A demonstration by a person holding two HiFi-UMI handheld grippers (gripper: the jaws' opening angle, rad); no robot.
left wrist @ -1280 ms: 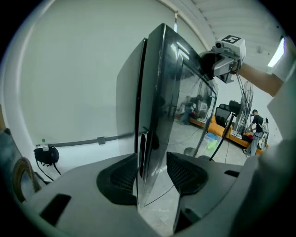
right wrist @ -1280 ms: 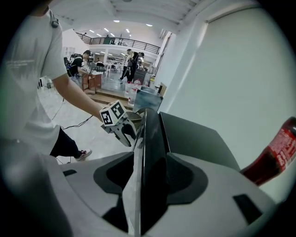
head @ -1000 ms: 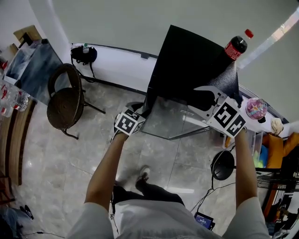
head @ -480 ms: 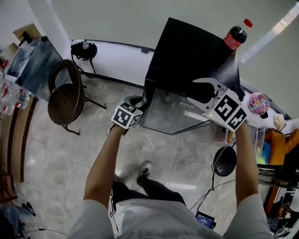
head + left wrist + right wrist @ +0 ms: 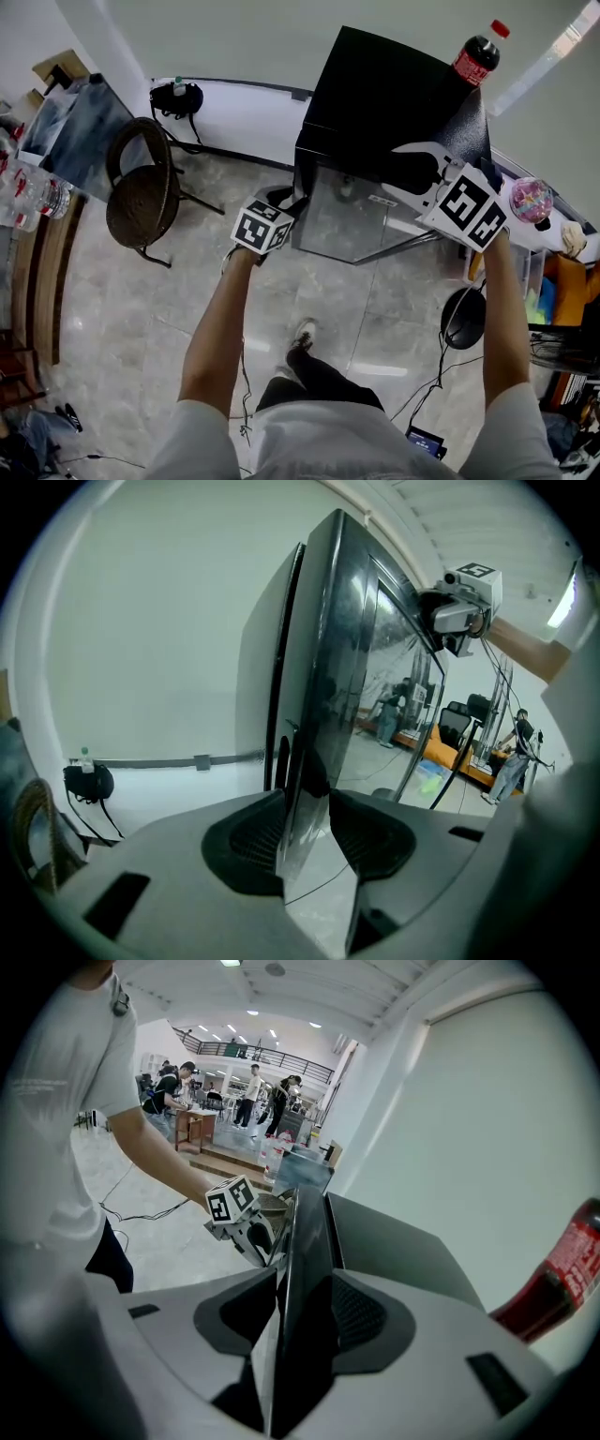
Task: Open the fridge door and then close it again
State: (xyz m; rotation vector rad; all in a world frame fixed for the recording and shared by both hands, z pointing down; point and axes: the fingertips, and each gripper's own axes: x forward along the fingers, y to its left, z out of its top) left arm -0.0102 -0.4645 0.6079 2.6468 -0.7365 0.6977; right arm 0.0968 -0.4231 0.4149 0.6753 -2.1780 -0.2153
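A black fridge (image 5: 389, 89) is seen standing on the floor (image 5: 328, 309) against the wall, its glass door (image 5: 352, 220) turned toward the person. The door is gripped by both tools. The left tool (image 5: 307, 825) is clamped on the door's left edge; its jaws have just been closing, and the edge is now pinched between both pads. The right tool (image 5: 300, 1312) is closed on the door near its upper right corner, with the dark edge of the door pressed between its pads. Each tool can be seen from the other's camera along the door. A dark cola bottle (image 5: 476, 54) with a red cap is stood on the back right corner of the fridge top. A round chair (image 5: 141, 192) is placed on the floor to the left, well apart from the fridge.
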